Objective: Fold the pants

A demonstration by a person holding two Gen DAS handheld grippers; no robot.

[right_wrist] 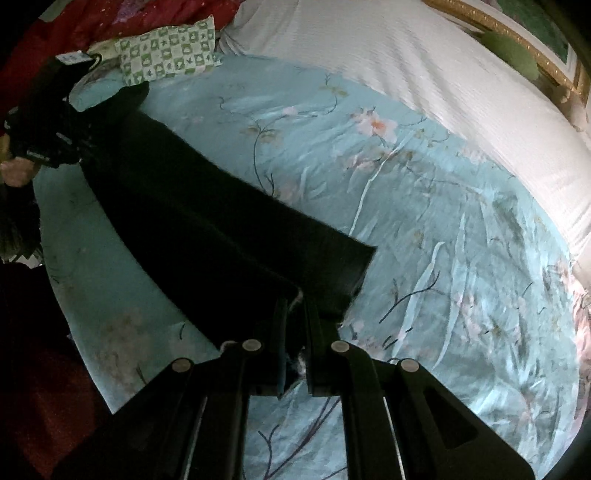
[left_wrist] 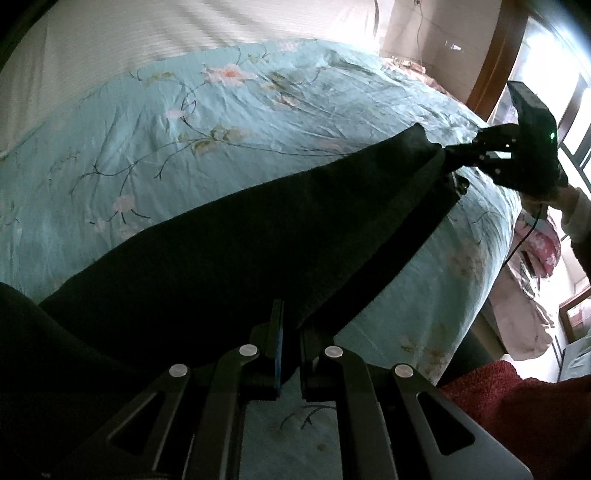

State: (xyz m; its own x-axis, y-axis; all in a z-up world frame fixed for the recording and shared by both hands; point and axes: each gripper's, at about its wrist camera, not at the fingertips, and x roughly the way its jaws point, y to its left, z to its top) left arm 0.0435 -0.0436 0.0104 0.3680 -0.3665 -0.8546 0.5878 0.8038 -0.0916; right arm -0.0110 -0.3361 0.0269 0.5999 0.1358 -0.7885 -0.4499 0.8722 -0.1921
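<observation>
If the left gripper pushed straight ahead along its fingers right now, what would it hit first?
The left gripper is already shut on the black pants, so more of that cloth comes first. Beyond it probably lies the floral bedsheet; depth is unclear.

Bed covered by light blue floral sheet (left_wrist: pixel 258 122), creased throughout. White ribbed blanket (right_wrist: pixel 406 62) laid along far edge of sheet. Green-and-white checked pillow (right_wrist: pixel 168 50) set at corner, beside red quilt (right_wrist: pixel 55 26). Gold picture frame (right_wrist: pixel 532 55) seen beyond blanket. Wooden window frame (left_wrist: pixel 498 62) and pink floral pillow (left_wrist: pixel 545 251) seen off bed's side.
</observation>
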